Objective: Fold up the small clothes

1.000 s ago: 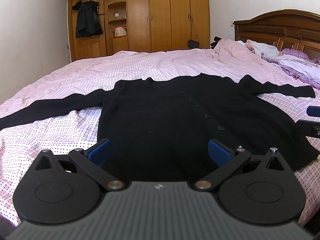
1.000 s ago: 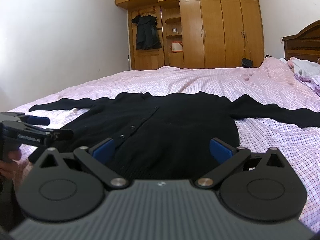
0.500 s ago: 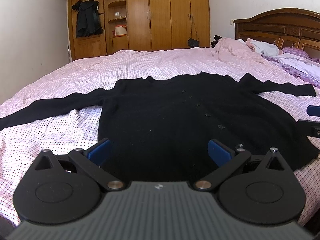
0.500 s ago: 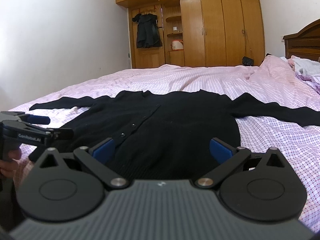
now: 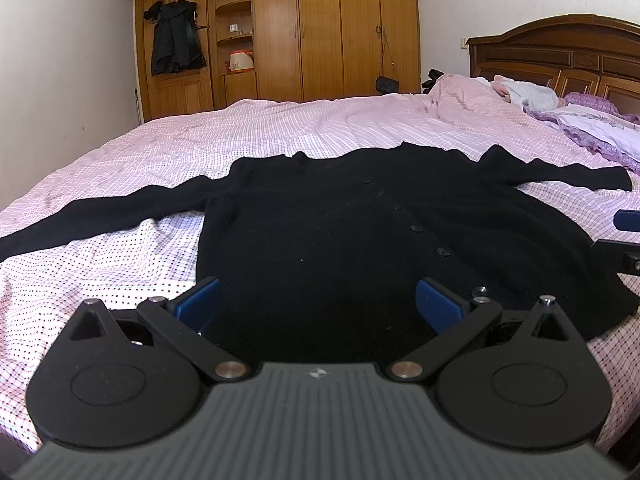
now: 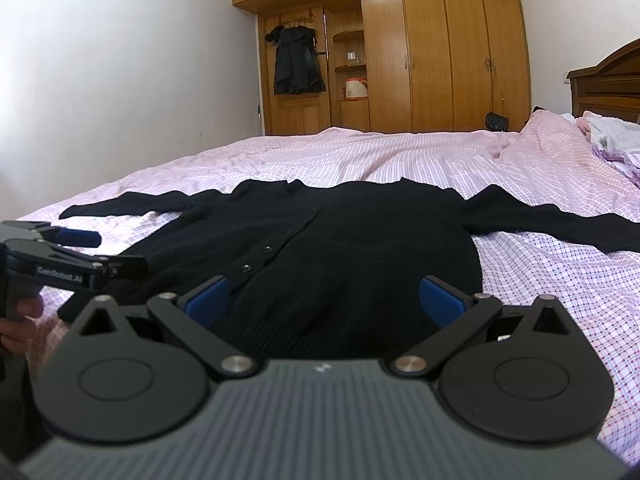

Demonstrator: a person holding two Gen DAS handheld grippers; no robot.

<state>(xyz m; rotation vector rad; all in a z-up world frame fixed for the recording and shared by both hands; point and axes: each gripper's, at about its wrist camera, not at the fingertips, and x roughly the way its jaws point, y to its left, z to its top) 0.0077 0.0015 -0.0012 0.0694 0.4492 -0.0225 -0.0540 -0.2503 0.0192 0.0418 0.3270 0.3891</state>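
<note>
left gripper [image 6: 76, 248], label apparently "GenRobot.AI", black cardigan [image 6: 340, 248]

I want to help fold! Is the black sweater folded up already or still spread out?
Spread out. The black sweater lies flat on the bed, front buttoned, both sleeves stretched out to the sides. No fold shows yet.

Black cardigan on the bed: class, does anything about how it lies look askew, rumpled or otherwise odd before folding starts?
Nothing stands out. The black cardigan lies flat and buttoned on the pink checked sheet, both sleeves spread outward. The left gripper and right gripper are open near its hem, holding nothing.
</note>
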